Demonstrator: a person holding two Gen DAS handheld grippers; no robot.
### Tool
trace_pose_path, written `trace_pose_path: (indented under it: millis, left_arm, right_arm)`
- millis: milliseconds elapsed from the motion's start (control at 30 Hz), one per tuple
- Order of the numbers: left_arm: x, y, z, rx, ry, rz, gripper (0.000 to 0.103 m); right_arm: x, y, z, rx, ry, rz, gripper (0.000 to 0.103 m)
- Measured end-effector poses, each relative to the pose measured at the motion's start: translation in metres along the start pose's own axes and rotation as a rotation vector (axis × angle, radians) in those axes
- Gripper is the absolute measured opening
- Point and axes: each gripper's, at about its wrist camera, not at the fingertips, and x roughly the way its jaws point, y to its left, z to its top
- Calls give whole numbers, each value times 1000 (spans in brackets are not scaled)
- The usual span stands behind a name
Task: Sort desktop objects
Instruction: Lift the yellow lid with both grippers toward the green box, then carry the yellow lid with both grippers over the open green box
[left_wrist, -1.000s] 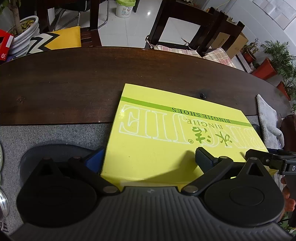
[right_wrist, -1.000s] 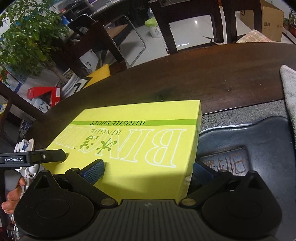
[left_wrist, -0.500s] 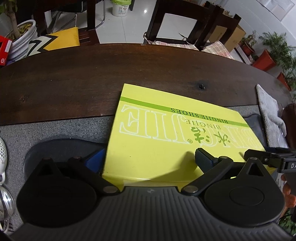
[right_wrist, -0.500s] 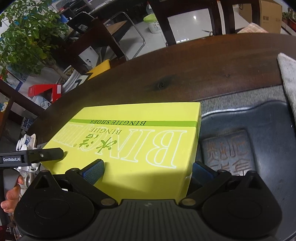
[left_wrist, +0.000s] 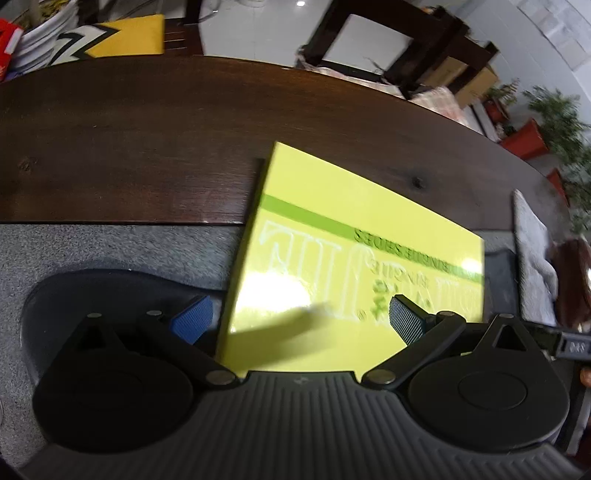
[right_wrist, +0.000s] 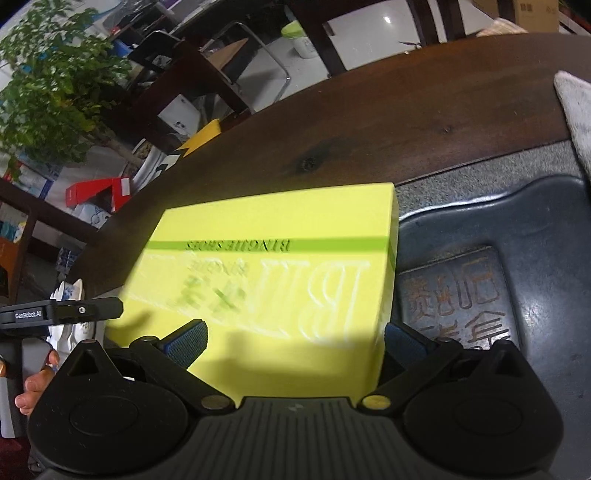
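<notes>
Shoebox, lime-yellow with green BINGJIE SHOES lettering, sits on the grey mat at the near edge of the dark wooden table. Left gripper straddles its near left corner, fingers spread wide, one blue pad just outside the box's left edge, the other over the lid. Right gripper straddles the near right corner, also spread, right pad beside the box wall. Dark embossed tray lies just right of the box, a grey cloth at far right.
</notes>
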Motion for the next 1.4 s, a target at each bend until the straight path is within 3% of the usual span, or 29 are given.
trace_pose_path:
  millis: [567,1000,1400]
  left_arm:
    - [51,4,16,-46,81,22,101]
    - [46,-9,13,-1,54,65,102]
    - [-12,-26,11,15,-63,36,102]
  right_arm:
    - [48,-10,22,9,90,-47,103]
    - [65,3,24,-56,134,-98,103]
    - [16,24,20,-107,-17,-95,103]
